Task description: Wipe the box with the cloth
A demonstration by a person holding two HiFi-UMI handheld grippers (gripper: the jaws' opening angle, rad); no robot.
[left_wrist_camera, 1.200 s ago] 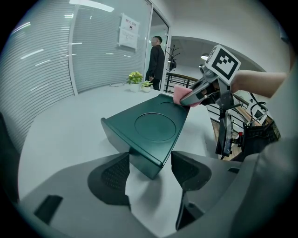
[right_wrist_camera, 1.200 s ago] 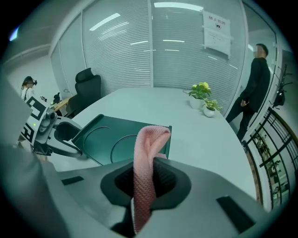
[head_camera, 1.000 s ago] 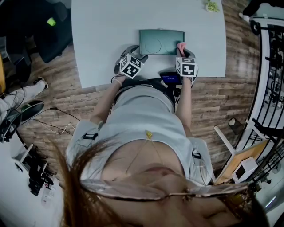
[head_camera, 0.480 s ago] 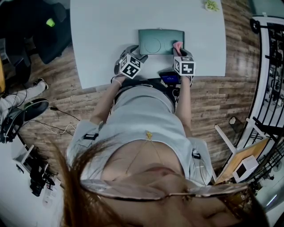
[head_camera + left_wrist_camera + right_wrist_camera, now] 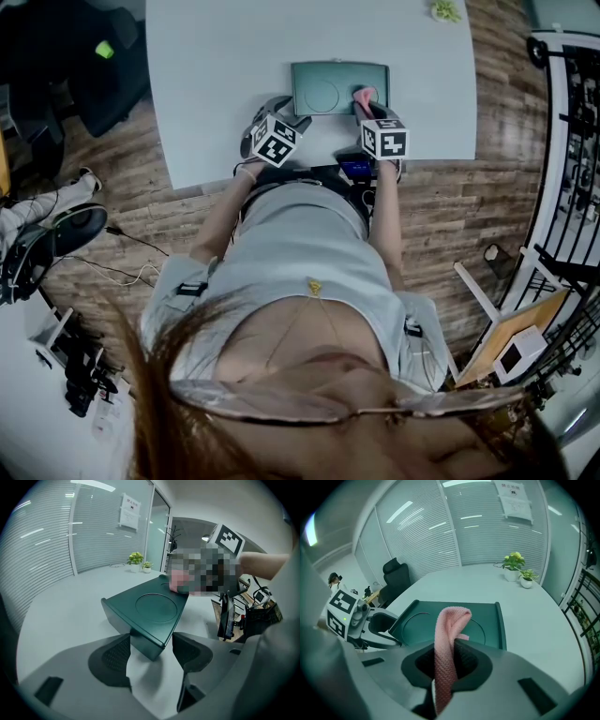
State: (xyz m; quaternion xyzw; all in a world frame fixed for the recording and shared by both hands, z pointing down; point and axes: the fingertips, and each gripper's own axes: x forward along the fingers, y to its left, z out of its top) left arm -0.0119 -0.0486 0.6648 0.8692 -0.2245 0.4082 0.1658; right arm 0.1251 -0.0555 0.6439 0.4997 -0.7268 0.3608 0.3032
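Observation:
A dark green box (image 5: 339, 88) with a round recess in its lid lies on the pale grey table (image 5: 216, 66), near the front edge. My right gripper (image 5: 367, 105) is shut on a pink knitted cloth (image 5: 362, 96), which rests on the right part of the lid. In the right gripper view the cloth (image 5: 449, 639) rises from between the jaws and folds over above the box (image 5: 487, 620). My left gripper (image 5: 291, 116) stands open at the box's near left corner. In the left gripper view that corner (image 5: 149, 645) sits between the spread fingers (image 5: 110, 660).
Two small potted plants (image 5: 447, 11) stand at the table's far right. A black office chair (image 5: 105, 54) is left of the table. A dark device with a lit screen (image 5: 359, 167) sits at the person's waist. A black railing (image 5: 567, 141) runs along the right, over wooden floor.
My right gripper has slid left across the box's lid with the pink cloth. The left gripper and the box have stayed in place.

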